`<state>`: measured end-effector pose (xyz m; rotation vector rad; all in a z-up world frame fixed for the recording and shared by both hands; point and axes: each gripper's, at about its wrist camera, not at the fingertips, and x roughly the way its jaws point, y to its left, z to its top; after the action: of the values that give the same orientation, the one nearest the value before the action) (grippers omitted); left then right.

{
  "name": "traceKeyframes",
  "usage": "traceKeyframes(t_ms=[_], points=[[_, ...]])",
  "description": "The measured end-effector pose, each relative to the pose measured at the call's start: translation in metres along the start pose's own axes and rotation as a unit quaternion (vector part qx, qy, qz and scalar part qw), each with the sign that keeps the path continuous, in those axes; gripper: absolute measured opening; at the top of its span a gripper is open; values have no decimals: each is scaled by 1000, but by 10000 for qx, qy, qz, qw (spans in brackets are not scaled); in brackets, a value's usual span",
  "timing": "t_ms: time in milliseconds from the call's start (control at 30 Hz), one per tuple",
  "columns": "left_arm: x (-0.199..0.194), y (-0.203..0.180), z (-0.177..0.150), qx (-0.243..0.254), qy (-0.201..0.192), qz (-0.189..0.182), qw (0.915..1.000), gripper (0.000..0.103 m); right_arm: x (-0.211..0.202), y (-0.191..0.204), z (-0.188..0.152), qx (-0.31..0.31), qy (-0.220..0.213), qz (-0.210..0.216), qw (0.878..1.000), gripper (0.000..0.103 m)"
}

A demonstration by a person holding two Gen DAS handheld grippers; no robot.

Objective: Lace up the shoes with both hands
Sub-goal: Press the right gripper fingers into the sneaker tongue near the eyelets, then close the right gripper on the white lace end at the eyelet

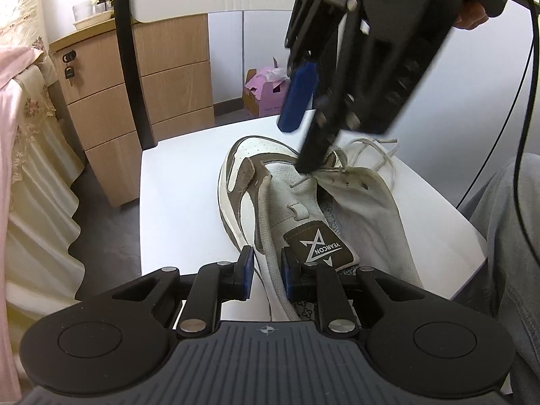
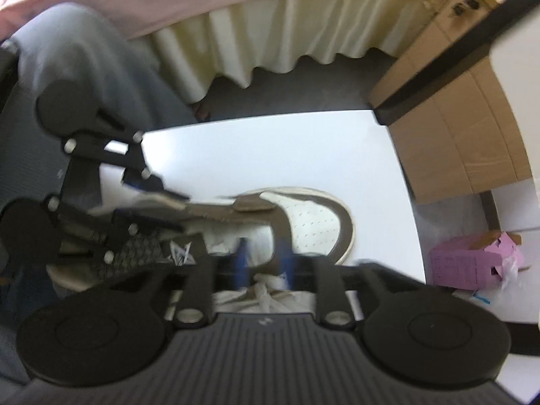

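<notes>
The sneaker (image 1: 270,202) lies lengthwise on the desk (image 1: 179,209), toe pointing away from the left gripper (image 1: 266,275). Its fingers sit apart, straddling the loose lace (image 1: 265,233). The right gripper (image 1: 305,141), also spread, is nearer the eyelets.

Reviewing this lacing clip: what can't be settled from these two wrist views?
- Left wrist view: the right gripper lower finger covers the eyelet flap, so any pinch on the thin lace is hidden.
- Right wrist view: motion blur smears the shoe and the left gripper; its grip is unreadable.
- Left wrist view: the flat lace between the open left jaws runs under the gripper body; its end is hidden.
</notes>
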<state>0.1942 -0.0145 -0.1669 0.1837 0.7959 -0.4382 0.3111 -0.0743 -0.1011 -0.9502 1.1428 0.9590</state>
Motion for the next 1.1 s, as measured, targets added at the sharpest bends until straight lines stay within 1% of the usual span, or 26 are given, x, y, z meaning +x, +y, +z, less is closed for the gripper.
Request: traceKeyframes(t_ms=[133, 167, 233, 300, 367, 433, 500, 567, 633, 733, 800, 867, 900, 933, 967, 1000, 1033, 1100], points=[[1, 0, 0, 17, 2, 25, 10000, 20, 13, 14, 8, -455, 375, 52, 9982, 34], [1, -1, 0, 27, 3, 35, 10000, 20, 17, 17, 11, -557, 446, 94, 9974, 27], [1, -1, 0, 44, 2, 42, 10000, 20, 25, 24, 14, -809, 647, 55, 9946, 22], [1, -1, 1, 45, 5, 31, 10000, 20, 35, 29, 15, -990, 877, 16, 9912, 12], [3, -1, 1, 79, 21, 29, 10000, 20, 42, 35, 16, -1038, 1033, -134, 9891, 2], [4, -3, 1, 181, 32, 37, 9998, 20, 41, 38, 15, -957, 878, -253, 9912, 2], [4, -5, 1, 257, 38, 27, 9997, 19, 33, 37, 11, -730, 585, -236, 9953, 2], [5, -5, 1, 268, 53, 17, 9996, 19, 20, 34, 10, -363, 228, -154, 9990, 2], [6, -6, 1, 260, 63, 41, 9996, 19, 7, 37, 11, -168, -54, -110, 9998, 2], [5, -5, 1, 205, 59, 54, 9998, 19, -10, 40, 8, 11, -361, -188, 9992, 2], [5, -5, 1, 186, 50, 58, 9998, 19, -21, 31, 2, 276, -563, -203, 9978, 3], [5, -5, 1, 175, 59, 53, 9998, 19, -38, 16, -7, 756, -1019, -155, 9918, 6], [5, -4, 1, 133, 70, 38, 9999, 19, -47, 7, -12, 1054, -1234, -136, 9867, 11], [5, -4, 2, 100, 77, 22, 9999, 19, -54, 0, -16, 1297, -1396, -125, 9816, 27], [5, -3, 2, 68, 84, 7, 9999, 20, -57, -4, -19, 1420, -1461, -130, 9789, 38], [5, -2, 2, 67, 86, 4, 9999, 20, -58, -5, -22, 1424, -1441, -154, 9791, 38], [5, -2, 2, 66, 86, 4, 9999, 20, -55, -4, -22, 1340, -1335, -188, 9818, 37], [5, -1, 2, 63, 85, 3, 9999, 20, -41, 2, -23, 1055, -964, -198, 9895, 37]])
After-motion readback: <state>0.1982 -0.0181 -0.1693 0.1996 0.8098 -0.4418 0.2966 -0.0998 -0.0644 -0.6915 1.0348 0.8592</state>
